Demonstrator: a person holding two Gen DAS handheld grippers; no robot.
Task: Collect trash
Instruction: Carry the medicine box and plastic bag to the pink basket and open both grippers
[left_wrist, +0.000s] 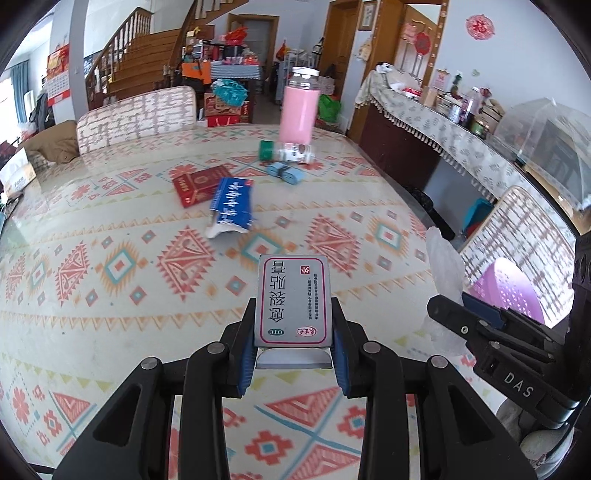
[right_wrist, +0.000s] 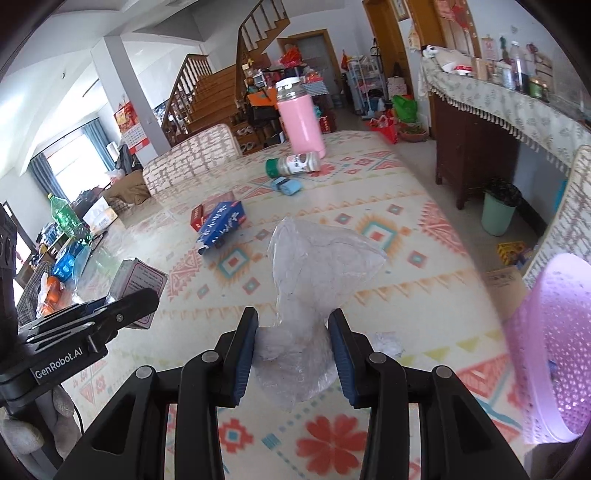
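Two pieces of trash are in hand now: the left gripper is clenched on a grey medicine box, and the right gripper grasps a crumpled clear plastic bag. Both hang above the patterned table, near the purple basket. A blue carton, a red box and a spice jar are not yet collected, so much remains, I think.

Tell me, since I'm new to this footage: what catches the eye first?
Each gripper grips trash above the patterned table: the left gripper a grey medicine box, the right gripper a crumpled clear plastic bag. A tall pink bottle stands at the far end, and a purple basket sits at the right edge.
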